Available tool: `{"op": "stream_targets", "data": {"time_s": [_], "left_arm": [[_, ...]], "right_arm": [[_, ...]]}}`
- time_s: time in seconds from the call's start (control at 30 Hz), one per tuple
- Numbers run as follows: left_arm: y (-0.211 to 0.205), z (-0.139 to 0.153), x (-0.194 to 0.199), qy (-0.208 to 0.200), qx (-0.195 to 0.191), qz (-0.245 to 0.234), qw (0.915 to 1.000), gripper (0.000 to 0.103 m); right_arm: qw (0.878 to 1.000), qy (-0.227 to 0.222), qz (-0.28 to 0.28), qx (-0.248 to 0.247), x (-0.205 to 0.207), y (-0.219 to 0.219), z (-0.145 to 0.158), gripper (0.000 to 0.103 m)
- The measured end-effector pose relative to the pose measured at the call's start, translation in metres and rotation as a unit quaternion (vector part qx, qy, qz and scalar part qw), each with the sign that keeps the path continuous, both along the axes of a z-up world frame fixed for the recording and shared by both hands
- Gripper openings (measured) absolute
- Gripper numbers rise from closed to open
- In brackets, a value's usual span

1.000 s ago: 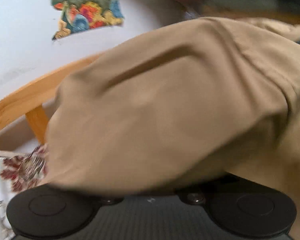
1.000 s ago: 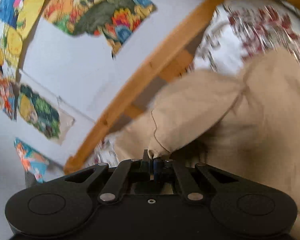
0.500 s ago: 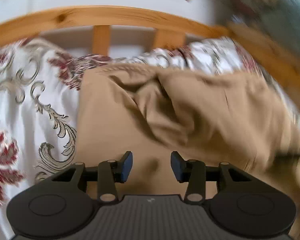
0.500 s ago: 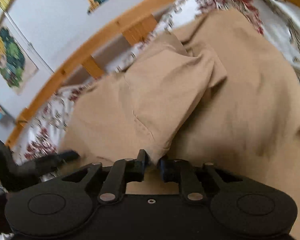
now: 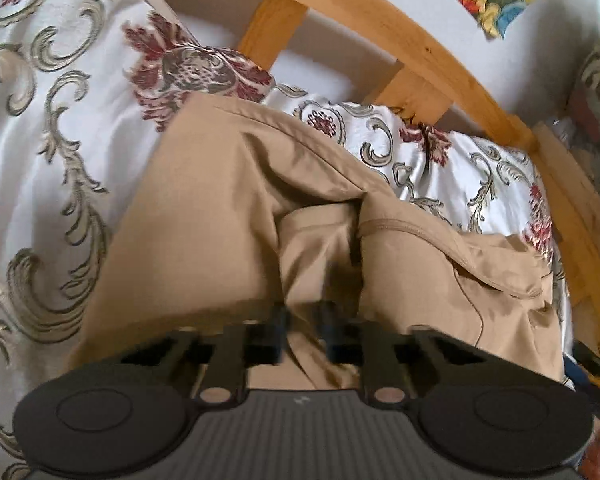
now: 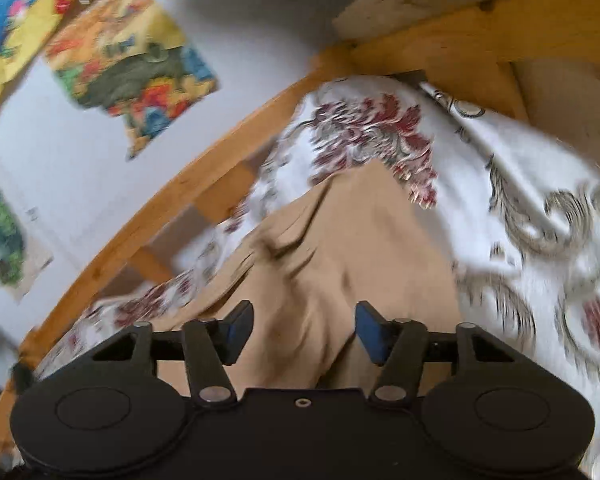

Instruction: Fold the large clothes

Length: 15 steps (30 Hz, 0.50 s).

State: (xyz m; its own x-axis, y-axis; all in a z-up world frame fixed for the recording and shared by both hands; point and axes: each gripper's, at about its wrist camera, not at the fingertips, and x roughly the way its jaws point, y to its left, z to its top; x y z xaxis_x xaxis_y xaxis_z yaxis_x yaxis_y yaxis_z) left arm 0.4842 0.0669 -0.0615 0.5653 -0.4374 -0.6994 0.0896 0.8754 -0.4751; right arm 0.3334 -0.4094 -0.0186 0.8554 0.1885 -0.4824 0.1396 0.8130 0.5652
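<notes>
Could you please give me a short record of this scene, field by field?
surface: white floral-patterned bedspread, wooden bed rail behind
garment: tan cloth garment, crumpled on the bedspread
left hand-held gripper: jaws just closing, garment fold between; grip unclear
right hand-held gripper: jaws just opening, apart above garment, nothing held

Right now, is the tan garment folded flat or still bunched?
Still bunched. The tan garment lies on the patterned bedspread with deep creases and a rumpled hemmed flap overlapping its middle; no clean, flat fold shows.
</notes>
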Motion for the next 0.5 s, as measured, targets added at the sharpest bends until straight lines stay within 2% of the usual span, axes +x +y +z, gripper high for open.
{"op": "stream_targets", "data": {"time_s": [0.03, 0.1, 0.2, 0.27, 0.33, 0.4, 0.47, 0.5], "left_arm": [[-0.003, 0.003, -0.001, -0.008, 0.009, -0.001, 0.9999, 0.004], [-0.006, 0.011, -0.008, -0.035, 0.038, -0.009, 0.9986, 0.003], [-0.002, 0.024, -0.019, -0.040, 0.081, -0.004, 0.9959, 0.002], [0.001, 0.030, -0.021, -0.048, 0.114, -0.004, 0.9923, 0.002], [-0.002, 0.024, -0.013, -0.050, 0.159, -0.013, 0.9860, 0.002], [-0.005, 0.016, -0.006, -0.040, 0.152, -0.019, 0.9874, 0.003], [-0.003, 0.015, -0.010, -0.042, 0.125, -0.011, 0.9912, 0.007], [-0.004, 0.016, -0.015, -0.048, 0.121, -0.012, 0.9914, 0.012]], "right_arm": [[1.000, 0.016, 0.004, -0.001, 0.015, -0.001, -0.007, 0.038], [0.999, 0.040, 0.007, -0.005, 0.036, 0.000, -0.018, 0.000], [0.999, 0.002, 0.026, -0.045, 0.041, 0.018, -0.013, 0.000], [0.992, -0.028, 0.039, -0.120, 0.037, 0.040, -0.008, 0.000], [0.977, -0.034, 0.051, -0.206, 0.035, 0.063, -0.016, 0.000], [0.963, -0.020, 0.053, -0.265, 0.037, 0.074, -0.033, 0.000], [0.959, -0.020, 0.041, -0.281, 0.036, 0.070, -0.041, 0.000], [0.958, -0.029, 0.032, -0.283, 0.034, 0.066, -0.040, 0.000]]}}
